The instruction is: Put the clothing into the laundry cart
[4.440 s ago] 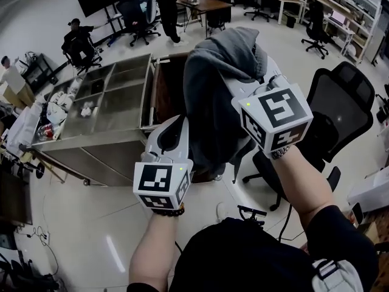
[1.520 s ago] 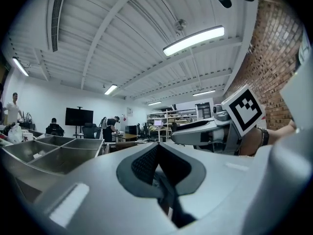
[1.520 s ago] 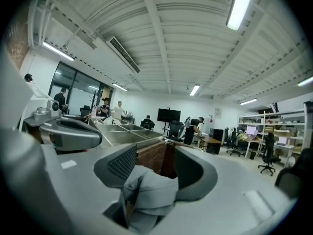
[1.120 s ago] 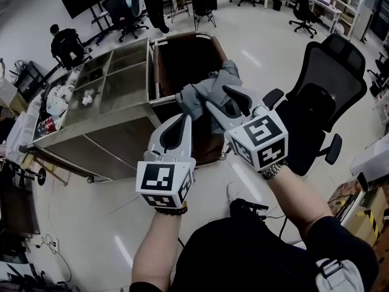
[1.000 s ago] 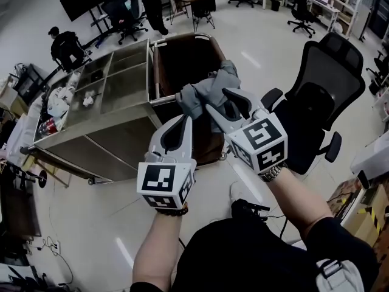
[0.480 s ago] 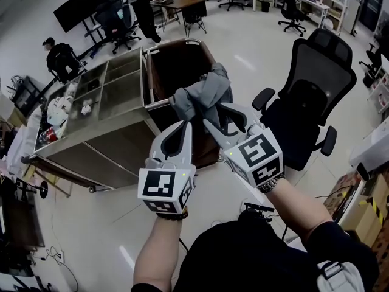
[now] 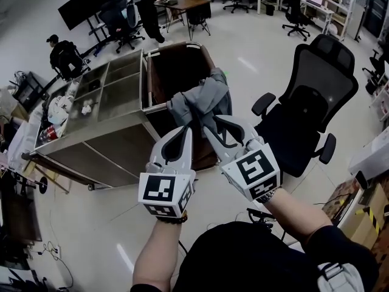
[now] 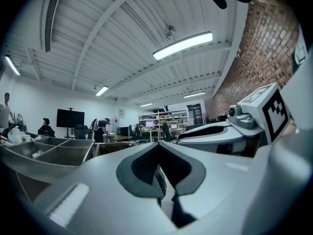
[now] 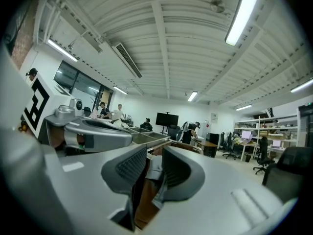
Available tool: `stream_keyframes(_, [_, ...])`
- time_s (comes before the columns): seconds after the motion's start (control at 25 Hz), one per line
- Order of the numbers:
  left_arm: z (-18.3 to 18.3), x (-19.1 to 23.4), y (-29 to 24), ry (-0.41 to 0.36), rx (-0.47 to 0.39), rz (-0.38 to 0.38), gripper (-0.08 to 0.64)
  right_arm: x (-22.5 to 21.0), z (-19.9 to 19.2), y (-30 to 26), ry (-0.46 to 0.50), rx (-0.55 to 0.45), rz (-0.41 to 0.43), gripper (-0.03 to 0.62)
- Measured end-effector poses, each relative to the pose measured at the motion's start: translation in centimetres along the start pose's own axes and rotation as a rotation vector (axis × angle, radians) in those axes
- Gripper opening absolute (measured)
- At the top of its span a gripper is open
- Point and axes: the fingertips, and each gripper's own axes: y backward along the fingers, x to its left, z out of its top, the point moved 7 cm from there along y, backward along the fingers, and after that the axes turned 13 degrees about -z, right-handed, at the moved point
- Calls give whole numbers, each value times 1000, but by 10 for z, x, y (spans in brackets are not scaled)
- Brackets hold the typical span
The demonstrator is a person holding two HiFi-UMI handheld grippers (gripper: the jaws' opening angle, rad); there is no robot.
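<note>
Sagging grey clothing (image 7: 206, 99), bunched and creased

the person wears a black short-sleeved top (image 7: 243, 257), with a pale grey buckled strap (image 7: 334, 275) at the right shoulder. a dark beaded bracelet (image 7: 168, 213) rings the left wrist, and a metal-link band (image 7: 267, 194) rings the right. each hand carries a smooth, light grey two-jaw tool, the left gripper (image 7: 187, 128) and the right gripper (image 7: 209, 122). both have tapering fingers lined with dark ribbed pads. at the back of each sits a white cube printed with black square markers, the left cube (image 7: 163, 192) and the right cube (image 7: 250, 170), each with a tiny green light. the right gripper's jaws have just been closing, with grey cloth (image 7: 203, 99) between them.
</note>
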Motion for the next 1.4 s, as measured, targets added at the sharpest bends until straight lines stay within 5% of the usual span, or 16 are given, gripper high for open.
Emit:
stream_keyframes(0.76, [-2, -35, -45, -26, 29, 56, 2, -51, -3, 18, -30, -82, 43, 3])
stream_keyframes(1.4, [-1, -49, -41, -34, 27, 59, 2, -49, -7, 25, -29, -83, 68, 0])
